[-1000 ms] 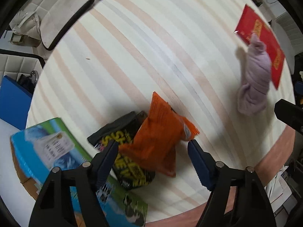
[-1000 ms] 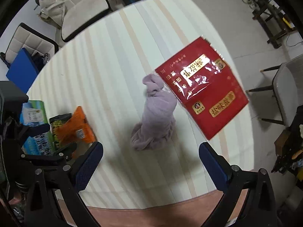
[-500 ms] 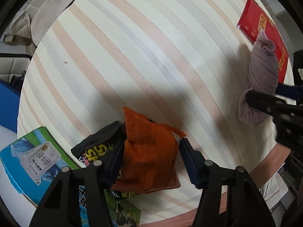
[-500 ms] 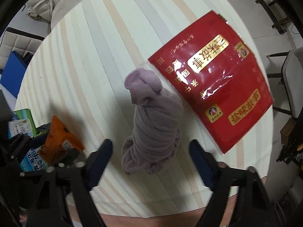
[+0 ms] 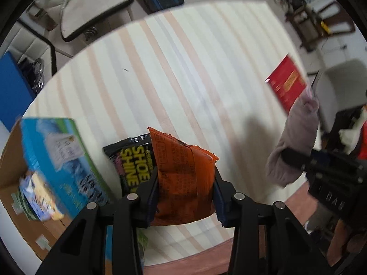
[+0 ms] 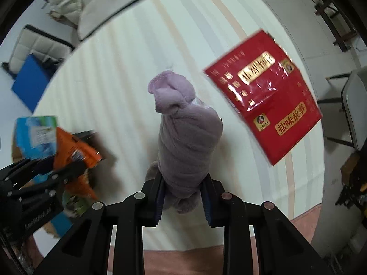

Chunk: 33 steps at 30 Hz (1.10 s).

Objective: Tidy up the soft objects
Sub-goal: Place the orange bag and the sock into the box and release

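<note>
My left gripper (image 5: 184, 197) is shut on an orange snack bag (image 5: 181, 174) and holds it above the striped round table (image 5: 183, 73). A black "Shoe Shine" packet (image 5: 128, 160) lies just behind it. My right gripper (image 6: 183, 197) is shut on a rolled lilac towel (image 6: 185, 137), lifted off the table; the towel also shows in the left wrist view (image 5: 296, 137). A flat red packet (image 6: 263, 96) lies on the table to the right of the towel. The orange bag shows at the left in the right wrist view (image 6: 73, 144).
A blue-green box (image 5: 59, 158) sits in an open cardboard carton (image 5: 13, 155) at the table's left edge. Chairs (image 5: 94, 4) stand beyond the far edge, and another chair (image 6: 355, 105) stands at the right. The table's wooden rim (image 5: 206, 254) runs along the near side.
Both grippers have closed: the left on the orange bag, the right on the lilac towel. Both objects have been lifted off the table and the views have tilted up.
</note>
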Motion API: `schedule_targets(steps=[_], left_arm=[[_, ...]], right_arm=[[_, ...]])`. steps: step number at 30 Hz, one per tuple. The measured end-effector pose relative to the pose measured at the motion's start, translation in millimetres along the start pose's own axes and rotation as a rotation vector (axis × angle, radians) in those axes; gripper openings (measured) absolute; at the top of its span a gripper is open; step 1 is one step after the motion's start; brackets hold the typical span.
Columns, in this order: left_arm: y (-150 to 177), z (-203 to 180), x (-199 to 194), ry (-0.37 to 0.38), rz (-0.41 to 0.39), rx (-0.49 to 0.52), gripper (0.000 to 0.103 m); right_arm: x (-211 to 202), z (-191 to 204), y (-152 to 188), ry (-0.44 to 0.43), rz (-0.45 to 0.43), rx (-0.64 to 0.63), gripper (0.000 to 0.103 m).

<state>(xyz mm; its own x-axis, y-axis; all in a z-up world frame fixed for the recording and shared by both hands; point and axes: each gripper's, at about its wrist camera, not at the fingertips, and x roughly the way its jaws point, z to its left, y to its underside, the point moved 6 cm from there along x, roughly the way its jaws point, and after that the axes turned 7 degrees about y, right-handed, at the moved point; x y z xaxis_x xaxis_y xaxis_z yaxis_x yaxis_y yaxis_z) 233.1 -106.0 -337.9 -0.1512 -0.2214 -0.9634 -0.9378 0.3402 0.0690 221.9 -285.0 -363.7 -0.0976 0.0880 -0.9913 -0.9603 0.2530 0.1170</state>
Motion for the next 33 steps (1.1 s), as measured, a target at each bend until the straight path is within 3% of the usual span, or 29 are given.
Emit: schedule_targets(steps=[5, 10, 15, 20, 24, 27, 33], left_arm=[[16.6, 18.5, -64.7, 0.065, -0.129, -0.057, 0.038], [24.7, 49.8, -139.9, 0.083, -0.273, -0.132, 0.038], [64.1, 124.5, -186.9, 0.039, -0.381, -0.242, 0.038], [110.6, 204.3, -180.1, 0.011, -0.37, -0.383, 0.038], [145.6, 272.4, -157.0, -0.005, -0.317, -0.506, 0.038], [161.7, 305.7, -139.6, -0.016, -0.272, -0.552, 0.038], [173.8, 336.8, -102.8, -0.052, -0.191, -0.561, 0.038]], right_arm=[[-55.2, 35.0, 20.8, -0.05, -0.077, -0.08, 0.03], [-111.4, 106.5, 38.2, -0.105, -0.151, -0.202, 0.03], [-143.3, 197.8, 73.1, -0.16, -0.18, -0.342, 0.03], [-128.7, 280.3, 111.4, -0.196, -0.143, -0.46, 0.03], [-90.4, 350.7, 136.0, -0.212, -0.075, -0.527, 0.03], [-56.2, 389.5, 149.2, -0.211, -0.019, -0.554, 0.03], [-0.9, 437.2, 165.7, -0.171, 0.057, -0.592, 0.03]])
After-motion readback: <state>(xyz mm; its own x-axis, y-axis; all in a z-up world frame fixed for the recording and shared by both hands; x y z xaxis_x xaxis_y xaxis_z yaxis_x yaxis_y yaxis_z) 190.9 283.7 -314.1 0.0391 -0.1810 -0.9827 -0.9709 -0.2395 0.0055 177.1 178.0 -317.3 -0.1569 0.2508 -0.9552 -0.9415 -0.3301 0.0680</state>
